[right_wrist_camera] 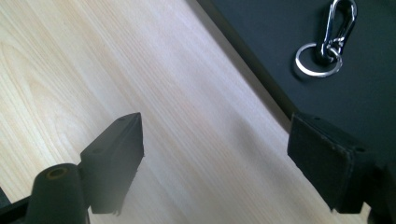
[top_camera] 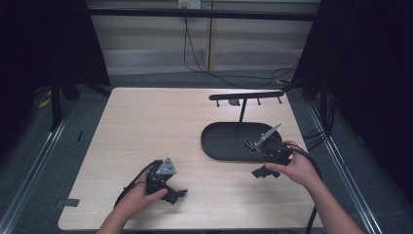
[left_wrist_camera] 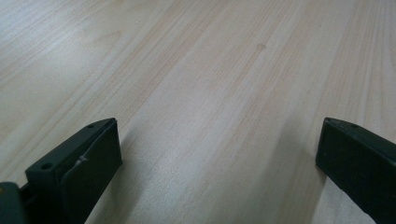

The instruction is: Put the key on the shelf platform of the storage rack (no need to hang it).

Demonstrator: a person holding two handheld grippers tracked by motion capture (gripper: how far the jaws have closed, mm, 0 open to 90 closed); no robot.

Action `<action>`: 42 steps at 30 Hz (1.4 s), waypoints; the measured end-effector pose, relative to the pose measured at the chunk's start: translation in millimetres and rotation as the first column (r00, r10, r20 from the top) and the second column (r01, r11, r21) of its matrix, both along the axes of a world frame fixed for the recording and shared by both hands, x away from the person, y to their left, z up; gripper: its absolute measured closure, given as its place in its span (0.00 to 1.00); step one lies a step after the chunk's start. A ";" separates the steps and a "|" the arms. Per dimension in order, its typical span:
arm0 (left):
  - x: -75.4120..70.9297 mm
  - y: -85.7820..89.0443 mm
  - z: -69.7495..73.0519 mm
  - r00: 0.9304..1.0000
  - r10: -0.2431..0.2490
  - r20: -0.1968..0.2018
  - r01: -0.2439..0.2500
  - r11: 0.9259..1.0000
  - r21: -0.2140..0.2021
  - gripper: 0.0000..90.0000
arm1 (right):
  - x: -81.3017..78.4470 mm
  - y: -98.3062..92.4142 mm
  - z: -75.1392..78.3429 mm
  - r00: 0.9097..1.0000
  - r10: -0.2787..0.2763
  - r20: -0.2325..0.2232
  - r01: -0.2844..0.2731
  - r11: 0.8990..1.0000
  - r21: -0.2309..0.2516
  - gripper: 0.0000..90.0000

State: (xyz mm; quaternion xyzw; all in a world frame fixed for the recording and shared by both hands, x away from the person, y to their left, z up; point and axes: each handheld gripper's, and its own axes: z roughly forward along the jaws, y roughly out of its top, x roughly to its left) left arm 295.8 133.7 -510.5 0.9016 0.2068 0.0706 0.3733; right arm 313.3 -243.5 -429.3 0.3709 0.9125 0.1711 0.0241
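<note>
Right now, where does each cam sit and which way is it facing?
High view: above the person's side, looking forward and down on the table; forearms, left gripper, right gripper show.
Left gripper view: along its open jaws, at bare wood.
Right gripper view: along its open jaws, at wood and black tray.
Shared: tray and key ring with clip, high and right gripper views.

We see wide bare stretch of wooden table [top_camera: 146, 126] across left and centre, open to passage. Right half obstructed: black oval tray [top_camera: 219, 141], thin upright post [top_camera: 241, 113] rising from it, horizontal hook bar [top_camera: 246, 95] on top. Silver keyring clip [right_wrist_camera: 327, 46] lies on tray floor. Our left gripper [top_camera: 176, 195] over bare wood, jaws apart; right gripper [top_camera: 263, 171] straddles tray's near edge, jaws apart.
</note>
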 end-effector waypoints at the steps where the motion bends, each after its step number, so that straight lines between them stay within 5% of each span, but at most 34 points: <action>1: 0.0 0.0 0.0 1.000 0.000 0.001 0.000 1.000 0.000 0.00 | -0.7 -0.7 -0.3 1.000 -0.001 0.001 0.001 1.000 0.000 0.21; 34: 0.0 0.0 0.0 1.000 0.000 0.000 0.000 1.000 -0.001 0.00 | -30.7 -31.1 -30.8 0.999 -0.037 -0.014 0.038 0.997 0.061 0.21; 42: -0.1 -0.1 -0.1 1.000 0.001 0.001 -0.001 1.000 0.000 0.00 | -38.7 -35.0 -36.8 0.999 -0.035 0.010 0.035 0.999 0.038 0.21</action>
